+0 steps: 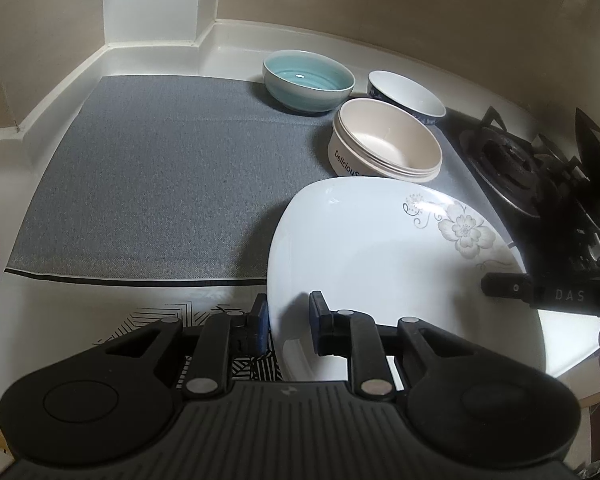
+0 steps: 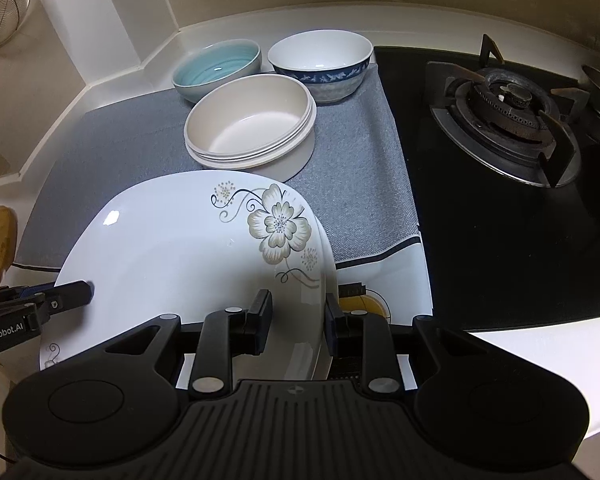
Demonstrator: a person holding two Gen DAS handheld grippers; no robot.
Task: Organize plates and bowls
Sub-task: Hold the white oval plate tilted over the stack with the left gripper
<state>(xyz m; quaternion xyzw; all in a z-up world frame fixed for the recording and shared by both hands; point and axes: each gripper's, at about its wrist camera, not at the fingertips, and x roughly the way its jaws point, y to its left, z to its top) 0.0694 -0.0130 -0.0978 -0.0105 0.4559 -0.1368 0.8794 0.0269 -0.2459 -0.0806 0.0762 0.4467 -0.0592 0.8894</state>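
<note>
**Plate held at both rims, left grip looks loose**

Plate (image 2: 188, 256), white with a flower print, sits over the near edge of the grey mat (image 1: 148, 184), at 6 o'clock from the three bowls. Right tongs (image 2: 296, 320) straddle its right rim, narrow gap, looks like a pinch. Left tongs (image 1: 288, 320) straddle the left rim, but the inner finger shows a gap to the glaze, so I read them as not clamped.

Risks:
- One-sided grip: plate pivots and slips if lifted now.
- Glazed rim is slick; a shallow bite could slide off.
- Cream bowl (image 2: 252, 128) sits just at 12 o'clock from the plate; pushing forward knocks it.
- Stove (image 2: 508, 120) at 2 o'clock: a swing right hits the grate.
</note>
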